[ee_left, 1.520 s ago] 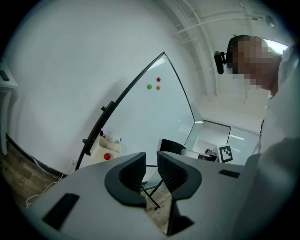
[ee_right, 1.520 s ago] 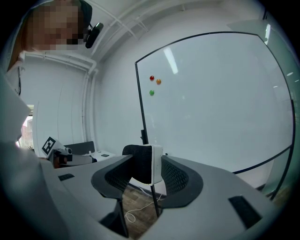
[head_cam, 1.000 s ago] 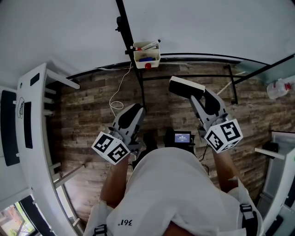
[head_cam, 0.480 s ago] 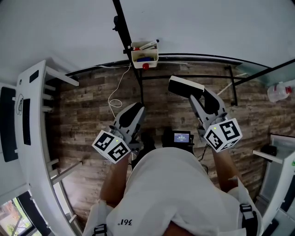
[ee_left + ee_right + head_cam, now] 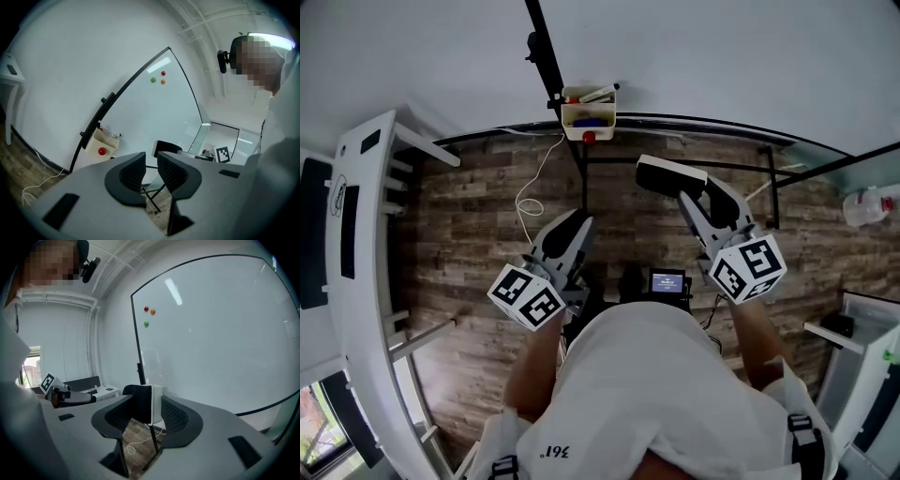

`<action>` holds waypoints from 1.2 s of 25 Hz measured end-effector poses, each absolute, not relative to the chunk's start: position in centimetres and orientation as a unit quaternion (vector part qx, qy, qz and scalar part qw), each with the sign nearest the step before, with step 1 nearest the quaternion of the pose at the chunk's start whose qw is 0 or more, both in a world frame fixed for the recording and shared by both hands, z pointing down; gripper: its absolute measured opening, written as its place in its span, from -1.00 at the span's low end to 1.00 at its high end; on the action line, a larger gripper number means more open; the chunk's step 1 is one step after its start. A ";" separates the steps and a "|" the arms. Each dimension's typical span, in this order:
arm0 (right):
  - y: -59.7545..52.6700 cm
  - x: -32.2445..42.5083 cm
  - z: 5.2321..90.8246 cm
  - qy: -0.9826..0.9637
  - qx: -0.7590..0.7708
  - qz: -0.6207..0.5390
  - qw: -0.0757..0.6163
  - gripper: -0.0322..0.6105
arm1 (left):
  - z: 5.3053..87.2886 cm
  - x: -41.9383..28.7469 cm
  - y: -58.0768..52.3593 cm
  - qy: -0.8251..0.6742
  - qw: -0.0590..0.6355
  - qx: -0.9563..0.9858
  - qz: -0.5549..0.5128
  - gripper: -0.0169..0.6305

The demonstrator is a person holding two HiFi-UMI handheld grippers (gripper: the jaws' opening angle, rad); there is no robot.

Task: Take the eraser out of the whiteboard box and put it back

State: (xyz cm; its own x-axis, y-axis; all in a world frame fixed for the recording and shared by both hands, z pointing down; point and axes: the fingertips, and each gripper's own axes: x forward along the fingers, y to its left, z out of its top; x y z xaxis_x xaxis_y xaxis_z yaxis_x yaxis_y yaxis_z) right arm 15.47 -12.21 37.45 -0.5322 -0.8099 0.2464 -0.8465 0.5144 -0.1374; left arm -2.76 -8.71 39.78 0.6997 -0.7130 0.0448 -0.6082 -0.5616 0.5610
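Head view: the eraser (image 5: 671, 175) is already out of the whiteboard box (image 5: 588, 114) and is clamped in the right gripper (image 5: 686, 190), well apart from the box, to its lower right. To put it back is what remains. The left gripper (image 5: 575, 221) is below the box.

Left gripper view: its jaws stand slightly apart, with nothing between them.

Right gripper view: the jaws, held wide, press on both faces of the eraser.

Compared with one second ago, the grip is the same and the eraser seems no nearer to the box.

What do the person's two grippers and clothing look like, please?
Both the left gripper and right gripper are grey plastic with dark ribbed pads. Each carries a white cube printed with black square markers. The person wears a white shirt.
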 end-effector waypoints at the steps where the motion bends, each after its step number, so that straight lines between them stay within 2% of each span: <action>1: -12.4 15.7 37.6 -0.868 0.475 0.121 0.077 -0.27 | 39.9 -2.5 -8.7 -0.379 0.279 0.877 -0.095 -0.74; 14: -14.6 15.6 39.4 -0.878 0.451 0.120 0.105 -0.27 | 40.0 -1.4 -9.6 -0.382 0.263 0.882 -0.084 -0.74; 30: -23.4 9.7 38.5 -0.875 0.456 0.041 0.158 -0.27 | 40.8 -5.1 -18.0 -0.338 0.247 0.906 -0.071 -0.74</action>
